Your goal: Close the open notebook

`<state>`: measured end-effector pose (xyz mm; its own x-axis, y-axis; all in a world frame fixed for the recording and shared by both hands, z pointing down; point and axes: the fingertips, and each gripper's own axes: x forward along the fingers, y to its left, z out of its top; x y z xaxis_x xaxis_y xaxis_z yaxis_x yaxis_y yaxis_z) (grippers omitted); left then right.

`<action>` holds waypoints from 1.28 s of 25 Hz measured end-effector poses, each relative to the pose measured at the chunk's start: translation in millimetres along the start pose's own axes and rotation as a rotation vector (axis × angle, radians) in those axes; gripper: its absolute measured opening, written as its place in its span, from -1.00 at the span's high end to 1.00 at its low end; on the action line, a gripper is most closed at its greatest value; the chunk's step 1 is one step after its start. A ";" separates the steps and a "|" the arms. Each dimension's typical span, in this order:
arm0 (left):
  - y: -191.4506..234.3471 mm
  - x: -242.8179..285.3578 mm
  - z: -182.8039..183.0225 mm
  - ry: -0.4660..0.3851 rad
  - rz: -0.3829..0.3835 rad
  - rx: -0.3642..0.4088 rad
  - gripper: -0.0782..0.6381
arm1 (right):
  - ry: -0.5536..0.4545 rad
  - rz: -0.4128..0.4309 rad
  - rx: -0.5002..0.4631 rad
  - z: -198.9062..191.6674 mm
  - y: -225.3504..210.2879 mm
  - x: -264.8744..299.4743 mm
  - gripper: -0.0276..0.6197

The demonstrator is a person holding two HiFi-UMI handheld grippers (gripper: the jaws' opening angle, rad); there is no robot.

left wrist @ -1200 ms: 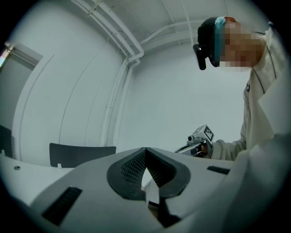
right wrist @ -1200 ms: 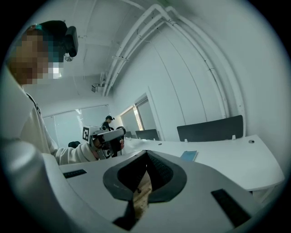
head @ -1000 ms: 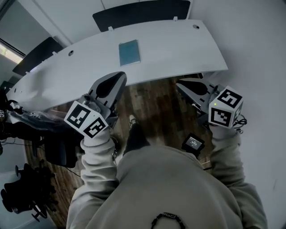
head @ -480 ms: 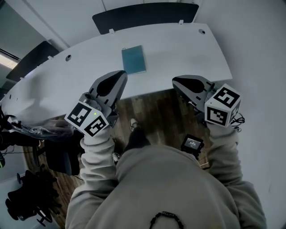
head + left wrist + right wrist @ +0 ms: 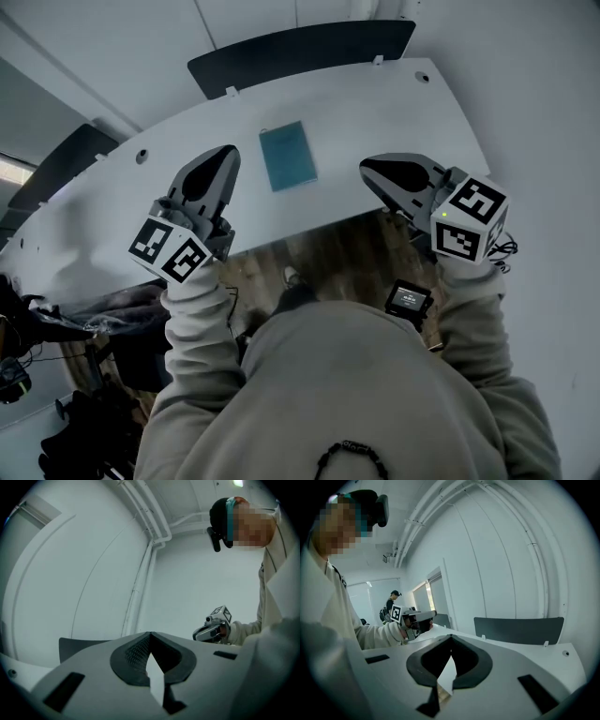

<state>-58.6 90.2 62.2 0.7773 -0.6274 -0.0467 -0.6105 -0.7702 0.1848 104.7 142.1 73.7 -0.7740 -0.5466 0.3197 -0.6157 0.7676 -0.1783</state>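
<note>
A teal notebook [image 5: 288,156] lies flat on the white table [image 5: 403,103], showing a single cover-sized rectangle. My left gripper [image 5: 223,152] hangs over the table's near edge, to the left of the notebook and apart from it, jaws shut with nothing between them. My right gripper [image 5: 367,168] is to the right of the notebook, also over the near edge, shut and empty. The left gripper view shows the left gripper [image 5: 150,634] with jaw tips meeting. The right gripper [image 5: 450,636] looks the same in its own view. Neither gripper view shows the notebook.
A dark partition panel [image 5: 300,52] runs along the table's far side, and another one [image 5: 66,164] stands at the left. Wooden floor [image 5: 347,248] shows below the table edge. A small screen device [image 5: 406,300] hangs at my waist. A second person [image 5: 389,605] stands far off.
Both grippers have moved forward from above the floor to over the table's near edge, on either side of the notebook. Both stay shut.
</note>
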 end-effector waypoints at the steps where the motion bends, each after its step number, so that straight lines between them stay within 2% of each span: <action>1: 11.4 5.1 3.3 0.001 0.004 0.005 0.79 | -0.002 -0.008 0.003 5.1 -6.7 8.3 0.85; 7: 55.7 12.0 9.4 0.031 -0.006 0.019 0.79 | -0.020 -0.023 -0.026 41.8 -30.4 47.2 0.85; 12: 91.9 19.5 -7.3 0.043 -0.014 -0.004 0.78 | -0.018 -0.029 -0.021 49.0 -54.6 96.7 0.85; 20: 83.9 28.2 -11.4 0.067 -0.091 0.000 0.79 | 0.023 -0.039 -0.032 52.5 -52.7 106.4 0.85; 24: 94.9 35.4 -31.3 0.080 -0.128 -0.037 0.79 | 0.046 -0.048 -0.024 50.8 -66.2 123.5 0.85; 27: 107.9 36.7 -42.3 0.103 -0.117 -0.062 0.79 | 0.080 -0.038 -0.008 44.8 -76.4 137.8 0.85; 32: 124.8 36.8 -45.0 0.087 -0.085 -0.076 0.79 | 0.071 -0.049 -0.006 45.8 -92.5 139.5 0.85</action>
<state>-99.4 -23.8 127.7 0.8382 -0.5451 0.0196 -0.5309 -0.8072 0.2581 47.0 -20.5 92.2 -0.7305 -0.5583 0.3933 -0.6513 0.7428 -0.1552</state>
